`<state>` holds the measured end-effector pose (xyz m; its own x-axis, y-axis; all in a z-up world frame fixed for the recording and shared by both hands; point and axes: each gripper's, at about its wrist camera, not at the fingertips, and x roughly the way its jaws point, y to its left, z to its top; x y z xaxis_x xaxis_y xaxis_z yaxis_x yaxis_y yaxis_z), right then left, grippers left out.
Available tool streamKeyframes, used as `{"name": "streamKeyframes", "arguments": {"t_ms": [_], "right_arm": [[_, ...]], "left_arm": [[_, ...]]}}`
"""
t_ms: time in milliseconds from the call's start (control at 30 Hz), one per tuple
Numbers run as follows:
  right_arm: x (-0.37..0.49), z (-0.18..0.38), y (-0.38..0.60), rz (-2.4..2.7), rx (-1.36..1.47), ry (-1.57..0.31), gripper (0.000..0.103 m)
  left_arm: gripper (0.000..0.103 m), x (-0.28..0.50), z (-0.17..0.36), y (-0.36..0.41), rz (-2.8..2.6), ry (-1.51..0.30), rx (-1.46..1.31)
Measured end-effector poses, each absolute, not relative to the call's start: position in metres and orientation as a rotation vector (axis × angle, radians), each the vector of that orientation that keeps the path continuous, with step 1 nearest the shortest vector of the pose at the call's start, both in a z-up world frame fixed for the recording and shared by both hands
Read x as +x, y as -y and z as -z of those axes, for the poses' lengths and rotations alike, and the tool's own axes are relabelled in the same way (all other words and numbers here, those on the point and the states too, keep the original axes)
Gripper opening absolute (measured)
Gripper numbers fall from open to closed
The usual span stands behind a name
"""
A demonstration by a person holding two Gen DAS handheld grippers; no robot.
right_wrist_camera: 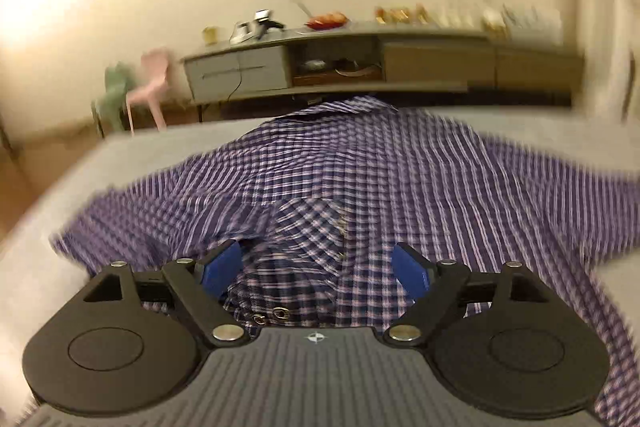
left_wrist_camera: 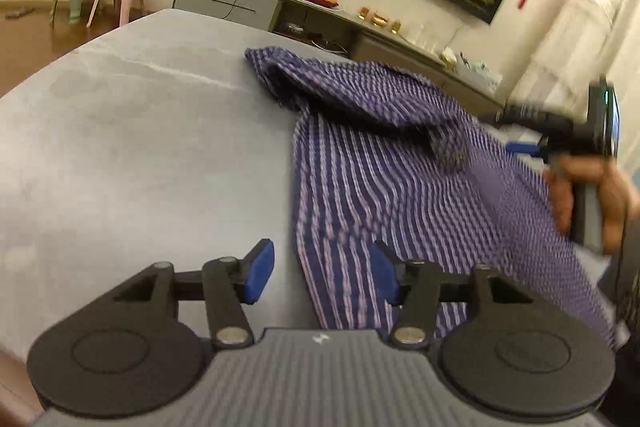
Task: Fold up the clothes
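Overhead, both claws, left claw (left_wrist_camera: 322, 273) and right claw (right_wrist_camera: 316, 271), wide above checked shirt (right_wrist_camera: 360, 179).

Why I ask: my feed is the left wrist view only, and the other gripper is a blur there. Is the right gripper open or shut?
Observer: Open. The right gripper hangs over the shirt, jaws apart, gripping nothing.
Operator: What lies under it?
Observer: An edge of the shirt with metal snaps, close to the gripper's base.
Operator: Is the shirt laid out?
Observer: Mostly. It spreads wide across the grey surface, rumpled in the middle.
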<state>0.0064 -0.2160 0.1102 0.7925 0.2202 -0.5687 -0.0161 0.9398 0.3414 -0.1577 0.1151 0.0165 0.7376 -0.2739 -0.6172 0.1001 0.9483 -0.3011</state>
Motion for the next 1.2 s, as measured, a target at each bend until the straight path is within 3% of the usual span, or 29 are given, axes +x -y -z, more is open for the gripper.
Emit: {"name": "streamKeyframes", "arguments": {"t_ms": [367, 500, 567, 633, 667, 700, 867, 1033, 1133, 1200], "right_arm": [[0.045, -0.069, 0.241, -0.381, 1.06, -0.801, 0.087], [0.084, -0.064, 0.227, -0.344, 1.096, -0.828, 0.091], [0.107, -0.058, 0.223, -0.283, 1.082, -0.862, 0.078], [0.126, -0.057, 0.216, -0.233, 1.03, -0.881, 0.017], [0.133, -0.06, 0.21, -0.216, 0.978, -0.88, 0.013], [0.137, -0.068, 0.205, -0.222, 0.926, -0.86, 0.006], [0.136, -0.145, 0.207, -0.248, 0.661, -0.642, 0.002], [0.13, -0.206, 0.282, -0.152, 0.544, -0.457, 0.002], [0.122, -0.208, 0.335, -0.06, 0.516, -0.435, 0.002], [0.119, -0.196, 0.367, -0.002, 0.504, -0.448, 0.002]], "left_arm": [[0.062, -0.173, -0.004, -0.107, 0.164, -0.756, -0.234], [0.064, -0.178, -0.004, -0.094, 0.197, -0.76, -0.167], [0.06, -0.179, -0.004, -0.088, 0.213, -0.77, -0.15], [0.027, -0.179, -0.003, -0.084, 0.22, -0.782, -0.135], [0.007, -0.178, -0.002, -0.084, 0.215, -0.79, -0.125], [0.006, -0.178, -0.002, -0.084, 0.209, -0.791, -0.118], [0.002, -0.186, -0.015, -0.07, 0.211, -0.71, -0.021], [0.001, -0.195, -0.04, -0.033, 0.361, -0.578, 0.099], [0.003, -0.198, -0.042, 0.0, 0.483, -0.582, 0.179], [0.009, -0.197, -0.031, 0.016, 0.514, -0.649, 0.233]]}}
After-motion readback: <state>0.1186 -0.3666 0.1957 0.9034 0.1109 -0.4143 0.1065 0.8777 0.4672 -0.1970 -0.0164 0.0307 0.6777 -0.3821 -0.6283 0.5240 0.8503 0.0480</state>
